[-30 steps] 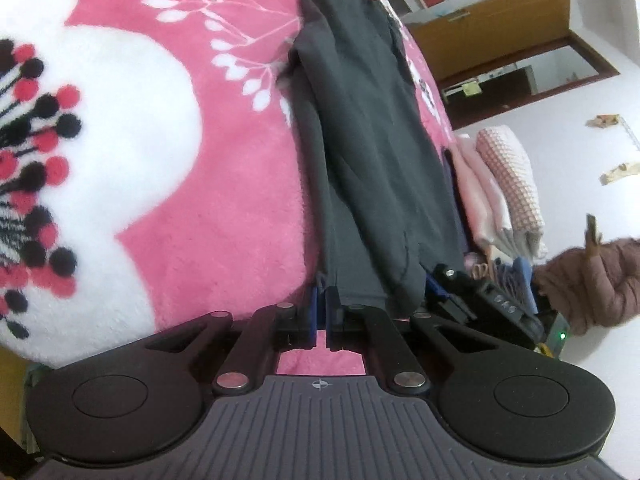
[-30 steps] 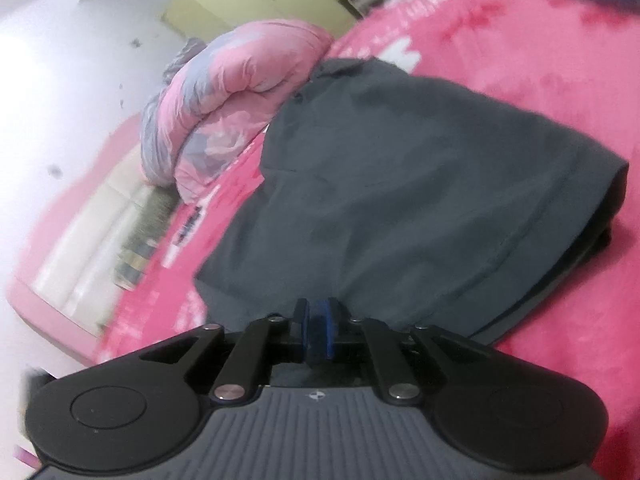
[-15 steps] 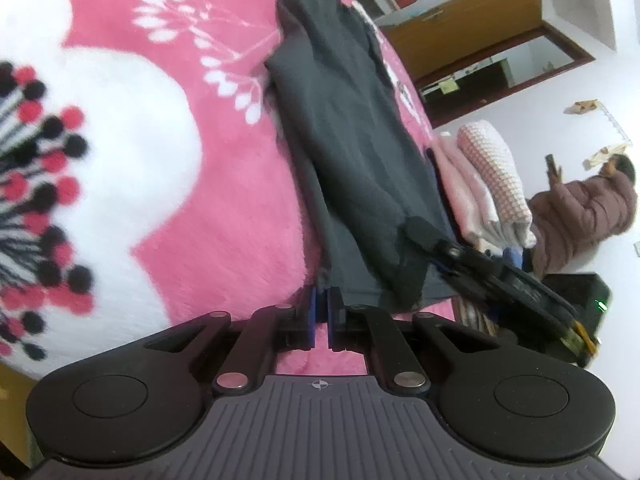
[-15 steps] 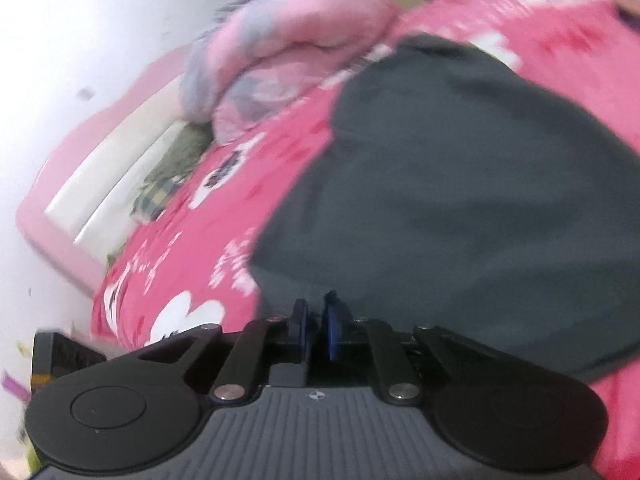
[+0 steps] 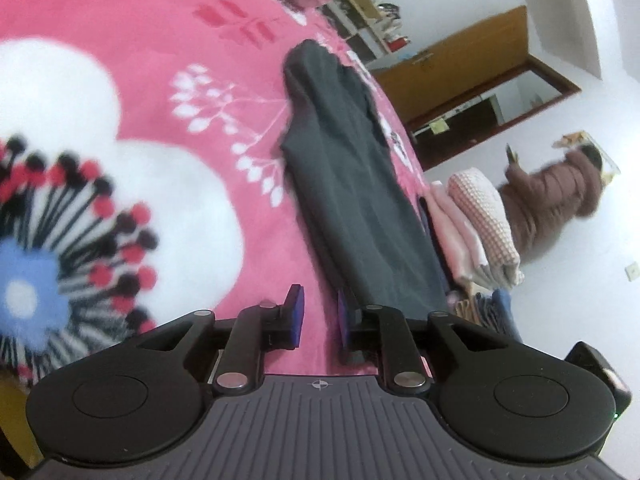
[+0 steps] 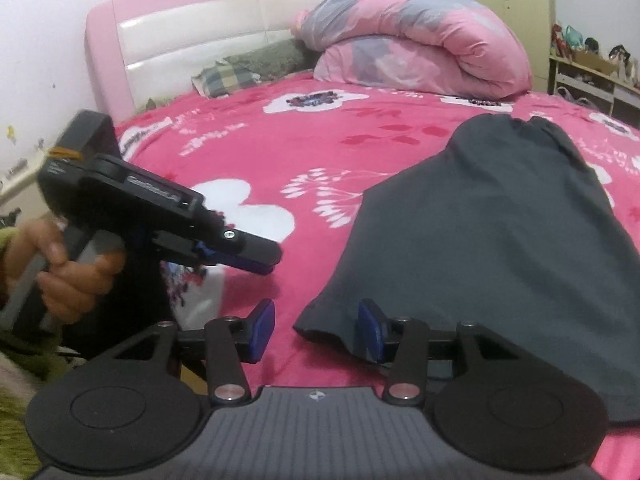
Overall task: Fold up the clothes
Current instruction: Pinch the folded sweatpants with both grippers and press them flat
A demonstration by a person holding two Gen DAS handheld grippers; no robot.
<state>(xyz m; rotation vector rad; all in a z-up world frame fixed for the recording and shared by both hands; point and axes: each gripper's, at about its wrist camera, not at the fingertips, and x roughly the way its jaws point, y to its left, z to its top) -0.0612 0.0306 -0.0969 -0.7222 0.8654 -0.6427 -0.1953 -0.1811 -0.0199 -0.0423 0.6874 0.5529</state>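
Note:
A dark grey garment [image 5: 356, 200] lies folded lengthwise on the pink flowered blanket [image 5: 168, 128]. In the right wrist view the garment [image 6: 480, 240] spreads to the right, its near corner by my right fingers. My left gripper [image 5: 319, 316] is open and empty, its right pad at the garment's near edge. My right gripper [image 6: 316, 330] is open and empty, its right pad touching the garment's corner. The left gripper [image 6: 240, 256] also shows in the right wrist view, held by a hand above the blanket.
A stack of folded pink and checked clothes [image 5: 472, 228] lies right of the garment. A rolled pink quilt [image 6: 416, 40] and pillows [image 6: 248, 68] lie by the headboard. A person in a brown jacket [image 5: 556, 196] stands near the wooden door [image 5: 460, 68].
Both grippers have opened and let go of the grey garment. Both have drawn back from it, and the garment now lies flat on the blanket.

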